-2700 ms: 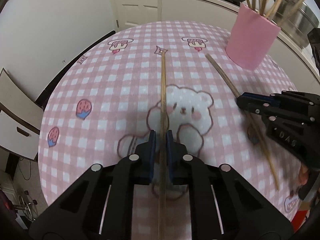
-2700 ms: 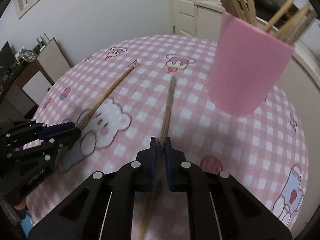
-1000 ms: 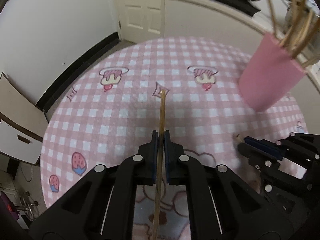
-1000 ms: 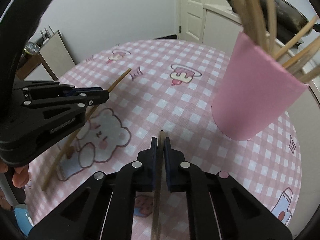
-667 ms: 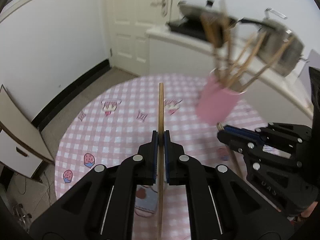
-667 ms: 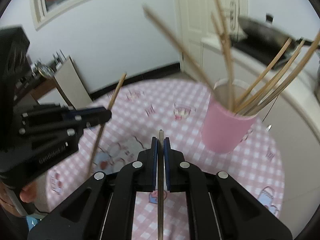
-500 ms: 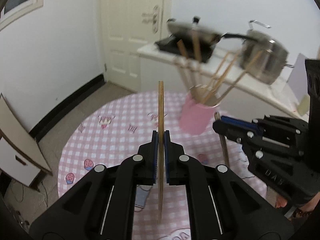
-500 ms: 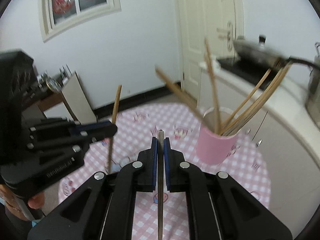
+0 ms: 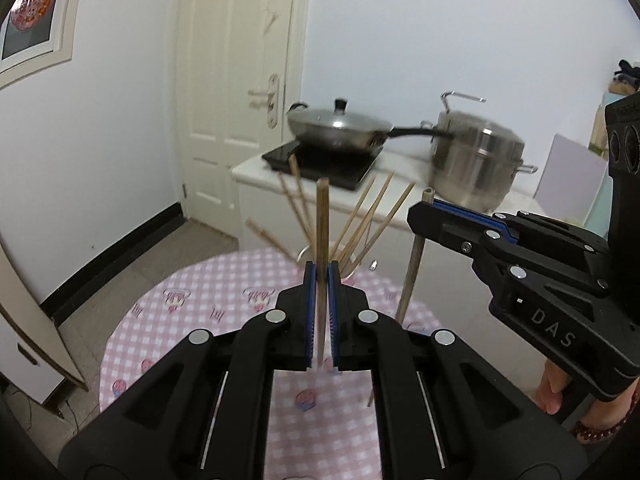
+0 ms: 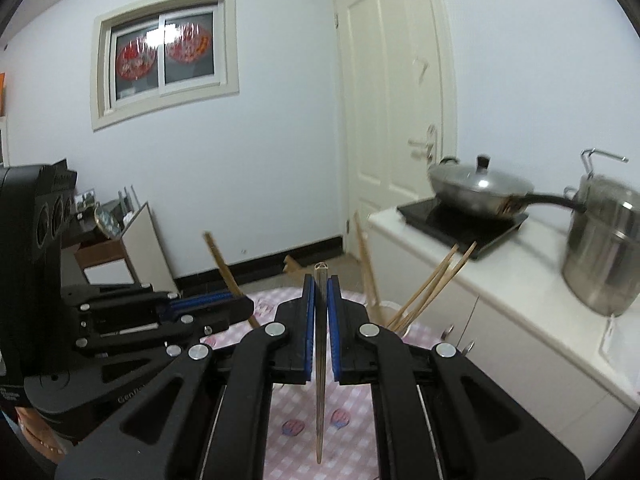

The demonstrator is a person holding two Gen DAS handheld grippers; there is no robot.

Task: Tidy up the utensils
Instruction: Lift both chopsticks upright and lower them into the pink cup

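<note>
Above the pink checked round tablecloth (image 9: 208, 304), we pinch one upright wooden chopstick (image 9: 322, 216) in our left gripper (image 9: 321, 280), another (image 10: 319, 380) in our right gripper (image 10: 319, 292); the cup (image 9: 306, 254), mostly hidden, probably sits ahead, below both tips.

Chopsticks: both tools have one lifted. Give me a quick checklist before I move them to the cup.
1. Left tool shut on its chopstick: ok.
2. Right tool shut on its chopstick: ok.
3. Both sticks clear of the table: ok, they hang above it.
4. Sticks roughly upright for dropping in: ok.
5. Cup has room among the chopsticks already splayed in it: cannot tell, the tools hide most of it.
6. Tools apart from each other: ok, a gap shows between them in both views.
</note>
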